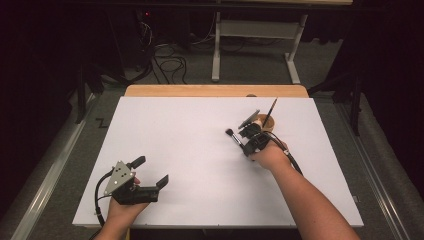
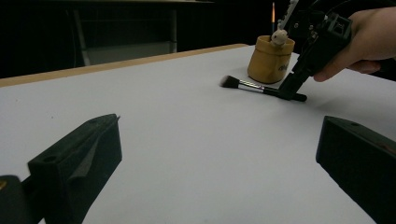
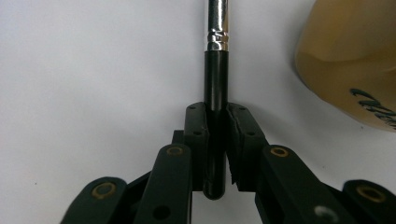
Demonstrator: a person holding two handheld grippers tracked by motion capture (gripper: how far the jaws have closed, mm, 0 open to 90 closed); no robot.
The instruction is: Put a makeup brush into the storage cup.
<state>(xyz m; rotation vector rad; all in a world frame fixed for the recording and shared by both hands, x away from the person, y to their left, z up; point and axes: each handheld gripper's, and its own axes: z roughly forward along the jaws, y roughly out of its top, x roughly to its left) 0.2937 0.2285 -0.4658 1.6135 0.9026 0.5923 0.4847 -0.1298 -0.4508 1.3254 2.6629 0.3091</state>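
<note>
Black and slim, the handle of the makeup brush (image 3: 215, 88) sits pinched between the pads of the right gripper (image 3: 215, 140), the brush lying flat on the white table (image 1: 190, 165) just beside the yellow-brown cup (image 2: 271, 58), its dark bristle head pointing away from the cup. That cup holds another thin brush (image 1: 270, 112) standing tilted in it. Well away from the cup, toward the table's near edge, the left gripper (image 1: 150, 172) rests with its jaws spread wide and nothing between them.
</note>
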